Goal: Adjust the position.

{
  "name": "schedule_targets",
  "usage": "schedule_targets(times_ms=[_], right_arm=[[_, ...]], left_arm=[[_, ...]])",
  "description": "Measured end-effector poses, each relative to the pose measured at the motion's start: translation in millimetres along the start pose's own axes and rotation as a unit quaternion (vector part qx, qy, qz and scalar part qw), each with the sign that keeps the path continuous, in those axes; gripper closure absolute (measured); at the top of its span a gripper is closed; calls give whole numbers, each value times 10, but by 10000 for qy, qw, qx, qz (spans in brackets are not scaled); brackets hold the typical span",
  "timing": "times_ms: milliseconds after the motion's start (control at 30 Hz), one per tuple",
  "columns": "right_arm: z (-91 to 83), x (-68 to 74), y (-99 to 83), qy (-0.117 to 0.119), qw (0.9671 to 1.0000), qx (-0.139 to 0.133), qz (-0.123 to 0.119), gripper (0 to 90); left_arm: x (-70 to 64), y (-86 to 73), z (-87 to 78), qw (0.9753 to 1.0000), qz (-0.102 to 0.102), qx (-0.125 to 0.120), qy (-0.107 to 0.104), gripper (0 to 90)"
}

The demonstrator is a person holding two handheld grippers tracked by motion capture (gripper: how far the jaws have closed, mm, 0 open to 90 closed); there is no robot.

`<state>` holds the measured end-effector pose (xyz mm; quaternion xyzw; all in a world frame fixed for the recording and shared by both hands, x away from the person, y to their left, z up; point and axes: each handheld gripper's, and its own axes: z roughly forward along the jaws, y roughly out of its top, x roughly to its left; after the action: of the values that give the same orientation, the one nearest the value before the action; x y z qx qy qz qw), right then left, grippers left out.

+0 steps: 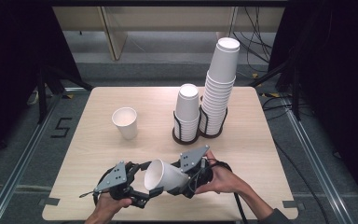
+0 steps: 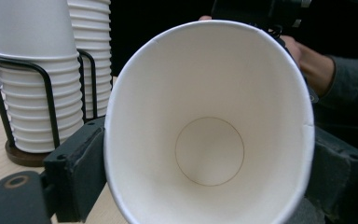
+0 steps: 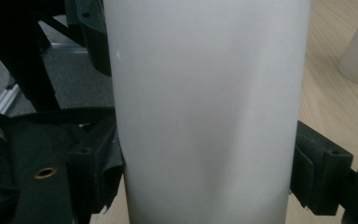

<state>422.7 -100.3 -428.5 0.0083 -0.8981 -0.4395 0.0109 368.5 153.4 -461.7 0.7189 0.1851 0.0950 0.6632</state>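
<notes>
The cup (image 1: 165, 176) I hold is plain white paper, lying on its side above the near edge of the table (image 1: 93, 140), its open mouth turned toward my left gripper (image 1: 137, 184) and its base toward my right gripper (image 1: 186, 179). In the left gripper view I look straight into it: a clean white inside (image 2: 209, 116) with a faint ring at the bottom, and the rim squeezed slightly oval between my two black jaws, which press on it from both sides. In the right gripper view the cup's wall (image 3: 205, 112) stands between that gripper's jaws, which also touch it on each side, so both tools are pinching the same cup. The cup hides most of what lies beyond it in both gripper views, and I cannot make out its base there. Beyond the cup on the table stands a black wire holder (image 1: 198, 126) with two stacks of cups, a short stack (image 1: 187, 112) and just right of it a tall stack (image 1: 219, 88) that leans a little. Left of the holder, well apart from it, a lone cup (image 1: 125, 122) stands upright. My hands (image 1: 221, 179) come in from the near edge.
</notes>
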Motion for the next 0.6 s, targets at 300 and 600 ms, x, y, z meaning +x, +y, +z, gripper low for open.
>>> schedule_targets(times_ms=[300,600], right_arm=[[28,43,-53,-276,9975,638,82,225],[88,49,-97,-33,9997,88,213,257]], left_arm=[[-18,36,16,9997,-14,118,204,135],[-33,43,6,9993,-173,-254,222,79]])
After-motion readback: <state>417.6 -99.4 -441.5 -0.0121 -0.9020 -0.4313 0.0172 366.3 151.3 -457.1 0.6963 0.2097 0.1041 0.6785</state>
